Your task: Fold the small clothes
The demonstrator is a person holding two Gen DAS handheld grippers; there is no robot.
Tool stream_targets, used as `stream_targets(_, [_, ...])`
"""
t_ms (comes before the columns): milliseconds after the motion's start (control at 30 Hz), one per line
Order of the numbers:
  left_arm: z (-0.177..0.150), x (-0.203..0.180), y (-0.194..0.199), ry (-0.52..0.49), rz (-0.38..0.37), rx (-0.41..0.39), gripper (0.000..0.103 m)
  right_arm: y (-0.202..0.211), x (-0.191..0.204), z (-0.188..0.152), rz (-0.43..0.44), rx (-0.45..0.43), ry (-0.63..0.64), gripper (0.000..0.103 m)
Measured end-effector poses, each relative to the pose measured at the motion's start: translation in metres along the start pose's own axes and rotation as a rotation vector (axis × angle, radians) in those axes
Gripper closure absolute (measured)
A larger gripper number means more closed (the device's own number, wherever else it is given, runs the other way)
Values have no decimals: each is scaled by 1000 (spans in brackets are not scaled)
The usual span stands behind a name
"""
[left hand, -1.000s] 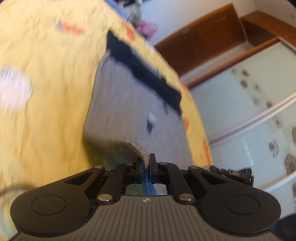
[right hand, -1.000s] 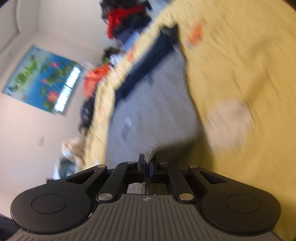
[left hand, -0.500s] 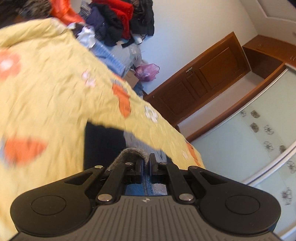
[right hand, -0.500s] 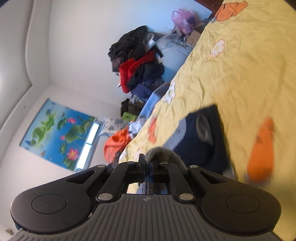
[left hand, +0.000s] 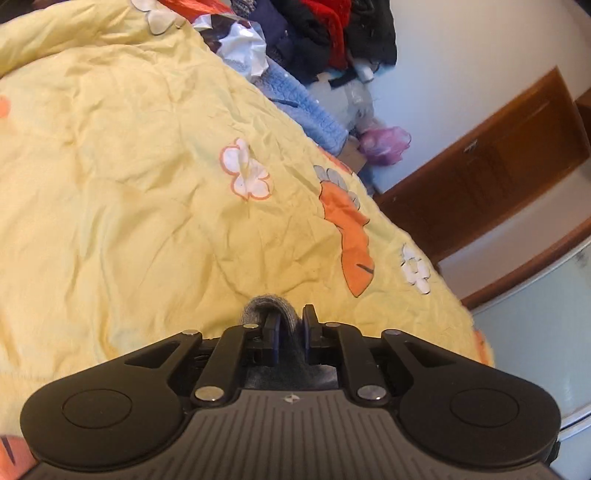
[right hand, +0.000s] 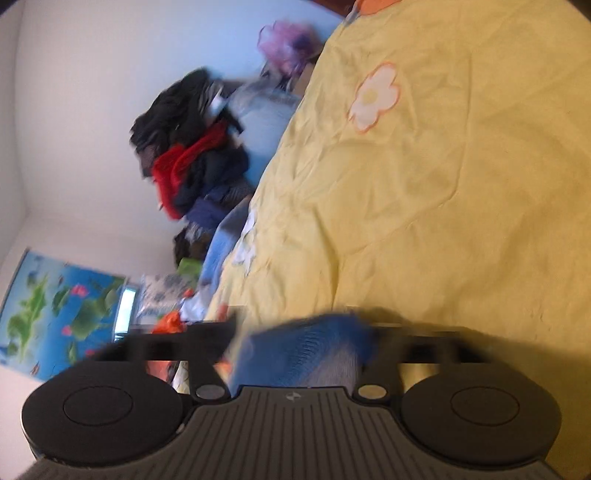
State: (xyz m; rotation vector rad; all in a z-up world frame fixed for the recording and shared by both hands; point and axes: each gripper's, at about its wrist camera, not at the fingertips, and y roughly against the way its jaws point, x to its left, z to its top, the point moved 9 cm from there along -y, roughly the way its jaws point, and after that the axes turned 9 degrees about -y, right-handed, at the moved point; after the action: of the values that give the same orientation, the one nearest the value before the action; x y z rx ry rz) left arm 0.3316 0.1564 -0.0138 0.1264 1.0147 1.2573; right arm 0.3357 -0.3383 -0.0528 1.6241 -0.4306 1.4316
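Observation:
A small grey garment with a navy band is the thing being folded. In the left wrist view a grey fold of it bulges between the fingers of my left gripper, whose jaws have begun to part, low over the yellow bedspread. In the right wrist view my right gripper is blurred with its jaws spread wide. Blue and grey cloth of the garment lies loose between the jaws.
A pile of dark, red and blue clothes lies past the far edge of the bed; it also shows in the right wrist view. A wooden cabinet stands at the right. A pink bag sits on the floor.
Both grippers carried the garment's near edge forward over its far part and came down low. The right gripper has opened wide and let go. The left jaws have started to part.

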Motion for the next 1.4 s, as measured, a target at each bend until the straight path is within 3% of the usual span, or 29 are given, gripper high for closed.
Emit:
stream_targets(33, [-2,2,10,-10,18,-30,79,5,4,-1,10,-21,25,22])
stream_targets(67, [-4,5,22,-13,58,-63,48,11,8,-6,34,-23,44,22])
stream_targets(100, [-7,10,37,-9,102,-99,10,19,10,-11,51,-17,55,22])
stream_targets(133, [-10,13,54,-8,126,-152,0,30,11,-19,56,-11,68,22])
stream_targets(167, [-15,15,72,-12,122,-208,0,42,10,-27,60,-8,85,22])
stream_targets(233, [-29,22,103,34,93,-234,0,70,3,-44,68,-7,101,19])
stream_targets(367, [-84,38,140,258,-30,-196,0,129,-27,-84,47,-6,86,19])
stream_targets(567, [-166,20,150,390,-165,-121,0,184,-66,-131,-9,-35,52,19])
stream_targets(667, [-188,15,142,388,-162,-90,0,186,-68,-151,-32,-21,89,19])
stream_targets(867, [-177,8,129,292,-96,-133,0,166,-56,-178,-69,-14,182,12])
stream_targets(1033, [-169,0,116,220,-26,-179,0,141,-43,-181,-116,-87,238,1])
stream_targets(1100, [-169,-4,115,202,-7,-199,0,130,-38,-178,-127,-121,226,1])
stream_targets(1200, [-171,-7,113,178,3,-213,0,115,-36,-173,-131,-150,202,19])
stream_targets(1233, [-171,-8,113,169,4,-214,0,109,-37,-171,-135,-155,193,33])
stream_targets(1267, [-171,-9,112,162,5,-213,2,105,-39,-169,-143,-157,185,52])
stream_targets(1300, [-171,-9,111,158,6,-209,12,100,-42,-167,-155,-149,174,62])
stream_targets(1333, [-172,-8,108,157,12,-197,26,95,-46,-167,-170,-138,162,81])
stream_targets(1367, [-174,-4,103,164,26,-159,69,91,-51,-167,-185,-123,151,90])
stream_targets(1400, [-177,2,95,180,46,-106,98,88,-54,-168,-184,-109,142,90])
